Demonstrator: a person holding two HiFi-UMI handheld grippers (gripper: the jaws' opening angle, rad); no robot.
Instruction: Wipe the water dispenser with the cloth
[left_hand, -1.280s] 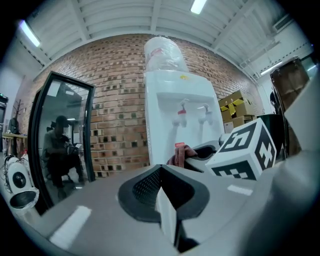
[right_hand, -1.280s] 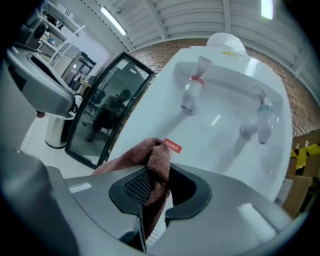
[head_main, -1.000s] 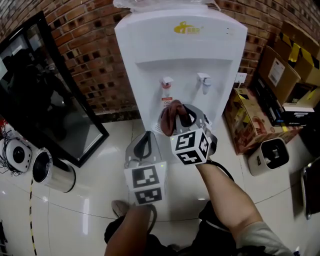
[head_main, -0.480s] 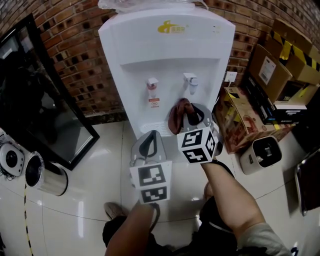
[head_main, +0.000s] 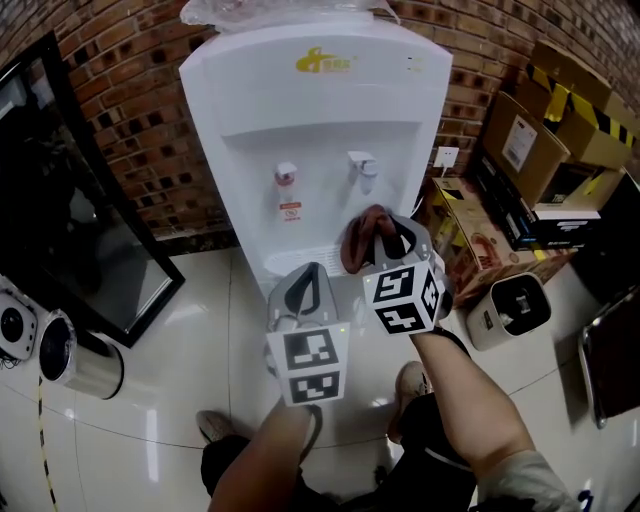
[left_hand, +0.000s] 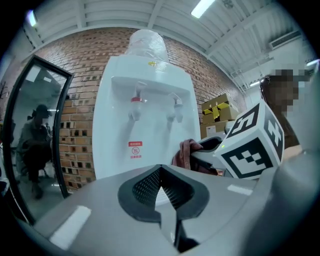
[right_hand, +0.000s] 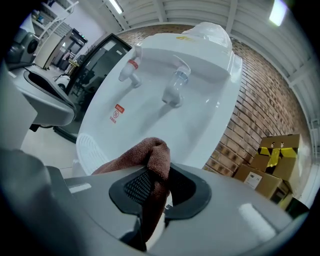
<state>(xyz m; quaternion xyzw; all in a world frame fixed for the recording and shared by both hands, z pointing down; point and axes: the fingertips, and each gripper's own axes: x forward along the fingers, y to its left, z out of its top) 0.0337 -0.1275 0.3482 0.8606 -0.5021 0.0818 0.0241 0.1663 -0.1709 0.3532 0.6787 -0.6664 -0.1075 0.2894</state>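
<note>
The white water dispenser stands against a brick wall, with a red tap and a blue tap in its recess. My right gripper is shut on a brown cloth and sits in front of the dispenser's lower right, beneath the blue tap. In the right gripper view the cloth bulges out between the jaws, short of the dispenser's front. My left gripper is shut with nothing in it, lower and to the left, facing the drip tray. Its closed tips point at the dispenser.
Cardboard boxes are stacked at the right, with a small white device on the floor beside them. A dark glass-doored cabinet stands at the left, next to a steel bin. My shoes are on the white tiles.
Both grippers have drifted rightward across the dispenser's front; the right one, still holding the cloth, went from beneath the red tap to beneath the blue tap. The view has shifted with them.
</note>
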